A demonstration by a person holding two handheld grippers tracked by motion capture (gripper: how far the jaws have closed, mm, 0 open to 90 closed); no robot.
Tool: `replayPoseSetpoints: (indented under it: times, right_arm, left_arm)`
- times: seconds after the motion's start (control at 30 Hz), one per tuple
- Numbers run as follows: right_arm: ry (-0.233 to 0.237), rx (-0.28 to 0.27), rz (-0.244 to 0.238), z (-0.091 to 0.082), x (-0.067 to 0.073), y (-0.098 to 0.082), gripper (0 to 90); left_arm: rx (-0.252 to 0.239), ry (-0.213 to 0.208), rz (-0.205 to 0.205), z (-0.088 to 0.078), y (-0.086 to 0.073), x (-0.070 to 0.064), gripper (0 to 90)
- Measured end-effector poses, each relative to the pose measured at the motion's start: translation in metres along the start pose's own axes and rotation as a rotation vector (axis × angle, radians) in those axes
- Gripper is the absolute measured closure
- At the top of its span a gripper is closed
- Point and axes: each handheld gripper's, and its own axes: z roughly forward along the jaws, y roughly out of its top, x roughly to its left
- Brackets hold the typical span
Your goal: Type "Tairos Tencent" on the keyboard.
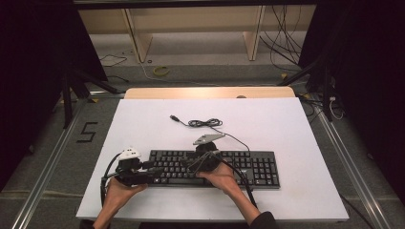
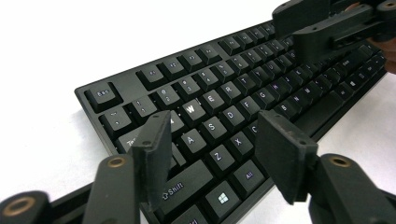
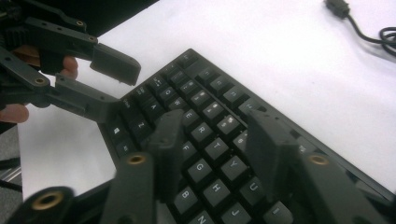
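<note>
Closest to us in the left gripper view are the two black jaws of the left gripper (image 2: 212, 154). They stand apart, with nothing held between them. Under them we see the left end of the keyboard (image 2: 224, 116), near the Shift and Z keys.

In the right gripper view, the right gripper (image 3: 217, 149) hangs over the middle keys, by G and H. Its jaws are apart too, and they hold nothing. The picture is a bit blurry there.

The keyboard (image 1: 215, 168) is black, flat and long, with white letters on its keys. In the high view we see a number pad at its right end. It lies on the white board (image 1: 267, 126), on the side near the person. Its long side runs from left to right, in line with the near edge of the board. The letters face the person.

A thin black cable (image 1: 205, 123) goes from the back of the keyboard. It makes a small bundle on the board behind the keyboard, and its plug (image 1: 175, 118) lies to the left of the bundle.

From above, we see the left hand (image 1: 119, 188) at the left end of the keyboard and the right hand (image 1: 220, 177) at its near edge, by the middle.

We see no boxes or bowls on the board.
</note>
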Motion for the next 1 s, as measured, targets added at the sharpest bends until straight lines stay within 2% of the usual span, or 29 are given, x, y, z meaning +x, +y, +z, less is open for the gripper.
replayPoseSetpoints:
  times: [0.47,1.0]
  right_arm:
    - [0.006,-0.047,0.026,-0.018,-0.003,-0.004,45.2]
    - [0.003,-0.049,0.022,-0.025,-0.002,-0.009,40.6]
  left_arm:
    - [-0.037,-0.021,-0.023,0.001,0.001,0.003,33.8]
    - [-0.039,-0.020,-0.029,0.003,0.005,0.004,31.3]
